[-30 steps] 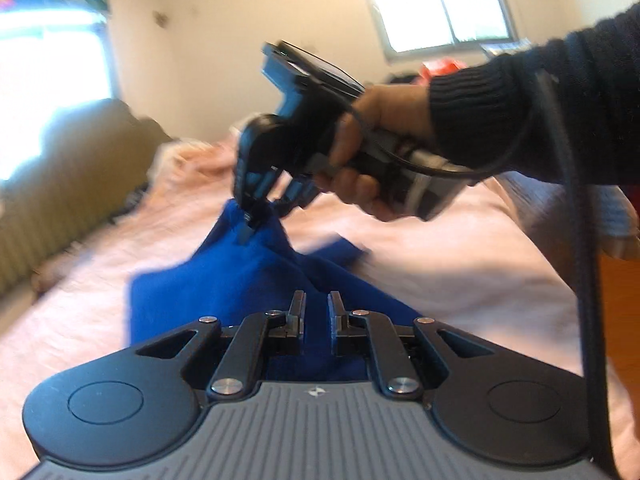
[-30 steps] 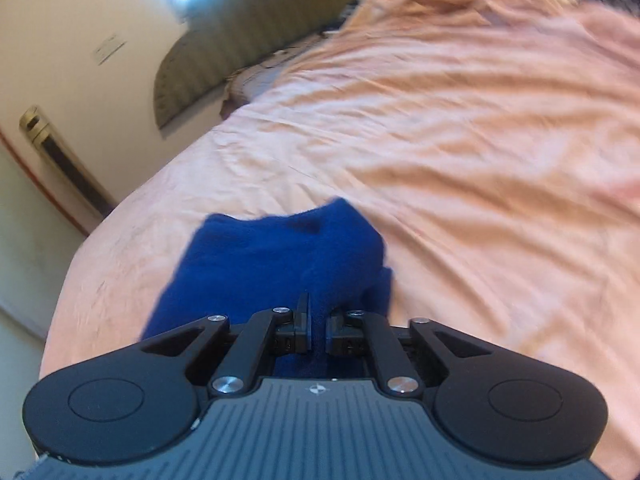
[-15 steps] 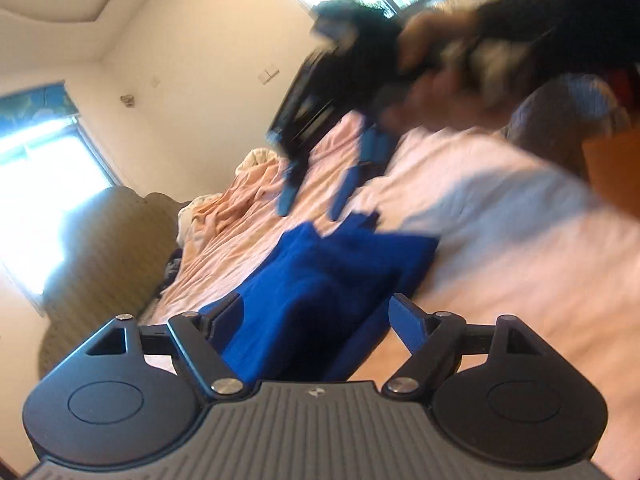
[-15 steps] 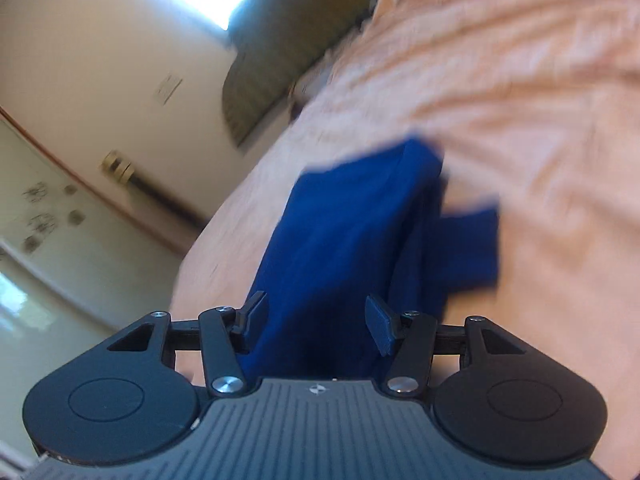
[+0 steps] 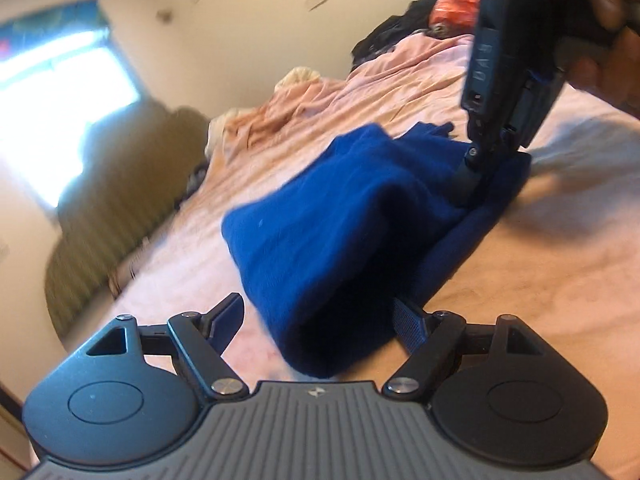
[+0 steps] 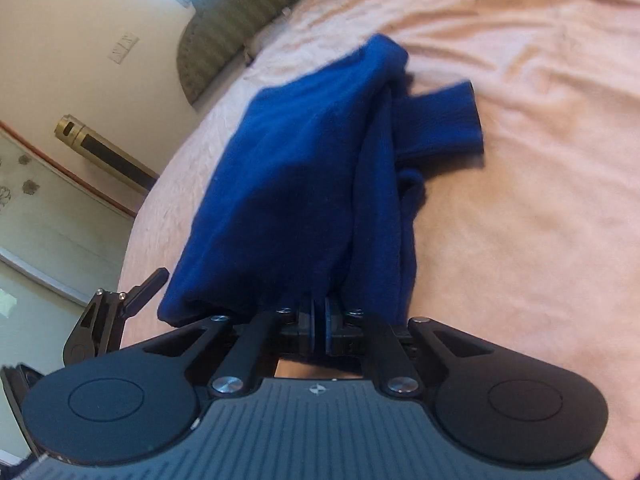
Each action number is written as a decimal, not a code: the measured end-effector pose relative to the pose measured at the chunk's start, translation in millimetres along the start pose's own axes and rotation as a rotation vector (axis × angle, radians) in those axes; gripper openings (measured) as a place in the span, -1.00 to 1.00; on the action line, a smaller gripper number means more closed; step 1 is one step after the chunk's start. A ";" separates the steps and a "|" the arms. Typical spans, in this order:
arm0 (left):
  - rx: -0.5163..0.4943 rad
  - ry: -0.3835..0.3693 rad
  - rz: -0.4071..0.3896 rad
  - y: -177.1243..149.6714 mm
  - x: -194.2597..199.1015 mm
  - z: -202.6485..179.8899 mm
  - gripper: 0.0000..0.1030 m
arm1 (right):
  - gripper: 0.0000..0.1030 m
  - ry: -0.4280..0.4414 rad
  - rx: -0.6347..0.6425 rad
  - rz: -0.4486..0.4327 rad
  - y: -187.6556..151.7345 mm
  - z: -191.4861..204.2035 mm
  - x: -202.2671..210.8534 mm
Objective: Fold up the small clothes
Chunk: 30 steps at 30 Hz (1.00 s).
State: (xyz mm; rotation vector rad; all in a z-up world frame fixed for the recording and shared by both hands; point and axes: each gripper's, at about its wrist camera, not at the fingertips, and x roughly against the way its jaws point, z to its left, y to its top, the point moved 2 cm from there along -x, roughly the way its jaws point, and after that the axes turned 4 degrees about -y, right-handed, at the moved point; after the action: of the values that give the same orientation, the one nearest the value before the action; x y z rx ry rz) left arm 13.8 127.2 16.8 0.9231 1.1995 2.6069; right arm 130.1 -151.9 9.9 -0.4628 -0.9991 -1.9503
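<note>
A folded blue knit garment [image 5: 340,220] lies on the pink bed sheet [image 5: 540,260]. My left gripper [image 5: 318,306] is open, its fingers straddling the garment's near end without pinching it. At the garment's far end, my right gripper [image 5: 470,184] comes down from above, held by a hand. In the right wrist view, my right gripper [image 6: 319,312] is shut on the edge of the blue garment [image 6: 288,160]. A ribbed cuff or sleeve [image 6: 440,120] sticks out to the right. The left gripper [image 6: 132,300] shows at the left edge.
A padded olive headboard [image 5: 100,220] borders the bed on the left. Dark and orange clothes [image 5: 400,36] are piled at the far end of the bed. A brass wall fixture [image 6: 104,152] hangs beside the bed. Bare sheet [image 6: 540,200] stretches to the right.
My right gripper, open half a second ago, has come down and shut on the garment's edge. My left gripper stayed open and moved in low around the other end.
</note>
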 end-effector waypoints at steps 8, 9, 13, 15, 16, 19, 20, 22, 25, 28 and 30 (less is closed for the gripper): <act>0.222 -0.134 0.050 -14.6 -6.8 36.2 -0.40 | -0.84 -0.123 0.071 -0.087 -6.5 -13.9 42.1; 0.237 -0.149 0.055 -16.1 -9.9 37.8 -0.40 | -0.84 -0.129 0.058 -0.067 -9.5 -18.9 35.4; 0.296 -0.160 0.064 -22.0 -7.0 47.9 -0.40 | -0.46 -0.120 0.056 -0.061 -12.3 -12.1 26.3; 0.330 -0.188 0.085 -25.2 0.5 55.5 -0.38 | -0.13 -0.114 0.064 -0.061 -4.4 -10.3 32.5; 0.338 -0.214 0.090 -25.4 5.1 60.0 -0.37 | -0.11 -0.110 0.063 -0.105 0.6 -11.2 41.6; 0.350 -0.321 0.061 -22.5 25.1 73.7 -0.34 | 0.01 -0.076 0.024 -0.217 29.5 -16.3 61.0; 0.351 -0.339 0.044 -19.4 29.7 77.3 -0.31 | 0.00 -0.072 0.013 -0.238 41.8 -17.2 60.6; 0.345 -0.321 0.005 -8.2 28.8 81.1 -0.07 | 0.00 -0.071 0.006 -0.253 68.8 -18.6 47.5; 0.341 -0.276 -0.051 6.4 14.9 77.8 0.30 | 0.09 -0.127 0.001 -0.224 108.5 -16.6 4.9; 0.363 -0.300 -0.076 18.1 -5.3 71.8 0.30 | 0.09 -0.258 -0.022 -0.150 132.1 -20.2 -43.7; 0.389 -0.339 -0.057 21.2 -20.2 68.4 0.30 | -0.36 -0.244 -0.037 -0.104 135.7 -20.5 -62.8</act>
State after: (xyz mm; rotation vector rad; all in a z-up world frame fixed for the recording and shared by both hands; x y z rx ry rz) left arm 72.5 150.0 56.6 1.3085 1.6251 2.0910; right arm 278.9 -175.1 20.6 -0.6950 -1.1614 -2.0419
